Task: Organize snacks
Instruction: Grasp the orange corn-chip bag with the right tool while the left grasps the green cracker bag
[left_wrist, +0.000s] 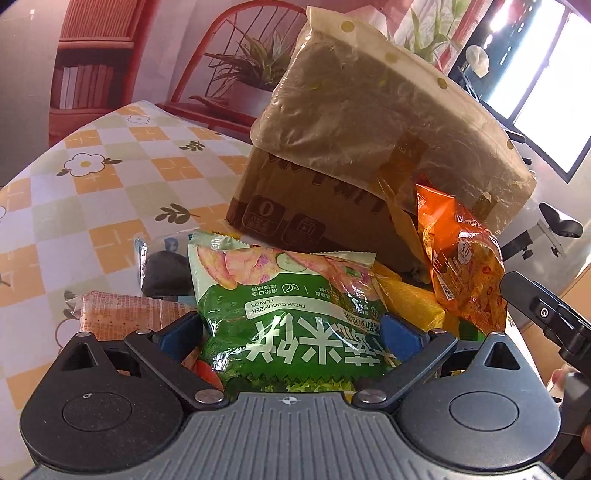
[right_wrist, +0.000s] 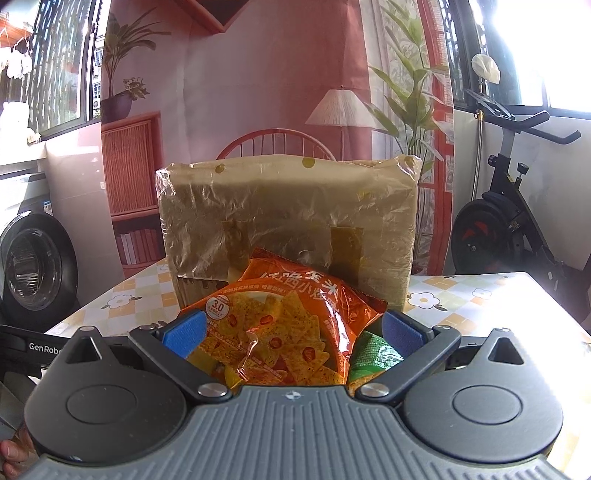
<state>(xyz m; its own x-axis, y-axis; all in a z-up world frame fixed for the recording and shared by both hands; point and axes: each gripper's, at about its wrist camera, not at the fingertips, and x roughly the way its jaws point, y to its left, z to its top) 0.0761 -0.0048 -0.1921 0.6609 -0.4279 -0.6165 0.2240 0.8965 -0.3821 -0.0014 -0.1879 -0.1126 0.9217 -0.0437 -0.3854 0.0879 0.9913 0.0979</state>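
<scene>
Left tool jaws apart, straddling green cucumber rice-cracker bag, long axis running 12 to 6. Right tool also spread, around orange corn-chip bag. Cardboard box blocks 12 o'clock close behind. Free worktop lies toward 10 o'clock of the left tool.

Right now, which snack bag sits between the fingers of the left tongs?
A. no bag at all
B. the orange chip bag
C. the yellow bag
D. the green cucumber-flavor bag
D: in the left wrist view the green bag fills the gap of the left tongs, while the orange bag stands off to the right.
</scene>
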